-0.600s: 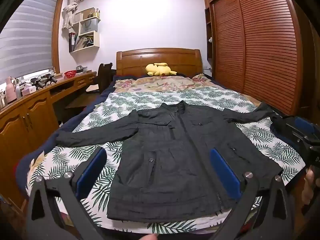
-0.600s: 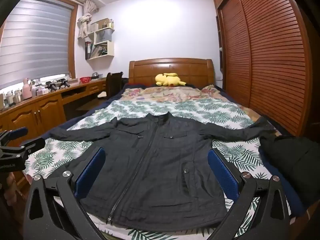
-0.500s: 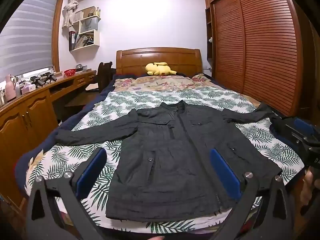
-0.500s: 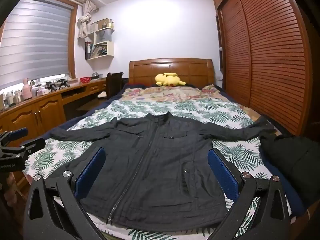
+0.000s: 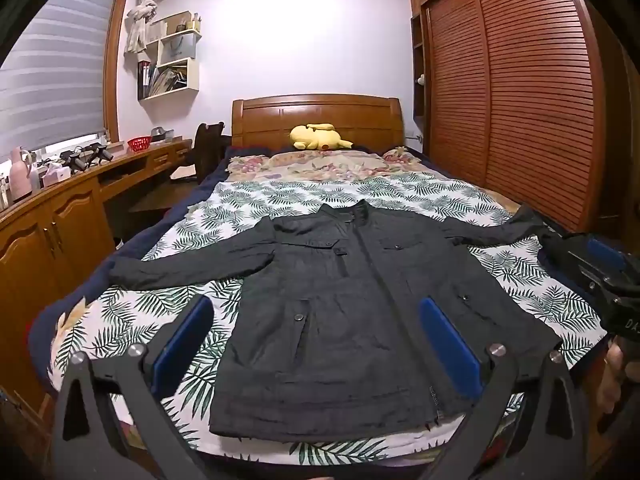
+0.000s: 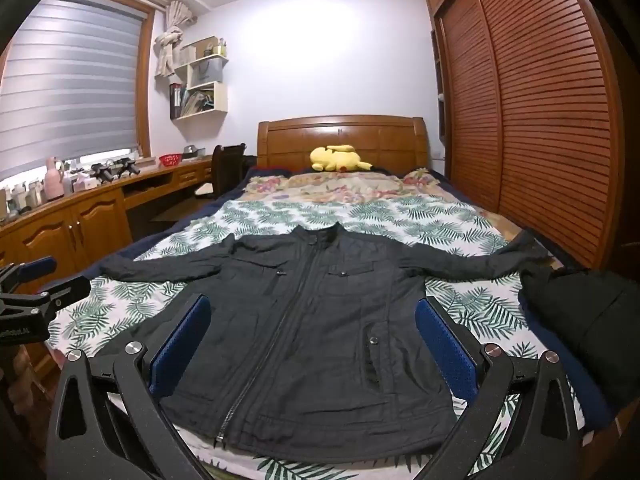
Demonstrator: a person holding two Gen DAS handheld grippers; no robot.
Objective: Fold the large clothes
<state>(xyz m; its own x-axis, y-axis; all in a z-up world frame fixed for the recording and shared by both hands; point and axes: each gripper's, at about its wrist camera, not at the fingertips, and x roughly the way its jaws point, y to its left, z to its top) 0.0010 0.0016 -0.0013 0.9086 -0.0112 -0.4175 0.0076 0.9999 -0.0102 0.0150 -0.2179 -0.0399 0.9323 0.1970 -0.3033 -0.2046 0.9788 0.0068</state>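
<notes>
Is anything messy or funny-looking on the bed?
Mostly tidy. The black jacket lies flat and zipped on the leafy bedspread, sleeves spread out. Two small oddities: one sleeve end reaches the bed's edge by the wardrobe, and a dark bundle sits heaped at that near corner. Nothing looks spilled or torn.

Both views foot-end, facing headboard (image 5: 316, 120), sharing jacket (image 6: 312, 320)

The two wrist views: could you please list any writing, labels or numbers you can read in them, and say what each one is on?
"DA": white letters, cut off at the frame edge, on the right claw body seen in the left wrist view.
Small white lettering on the left claw body in the right wrist view: too blurred to read.
Binder spines on the wall shelf: too small to read.
Black jacket: no visible label.
</notes>
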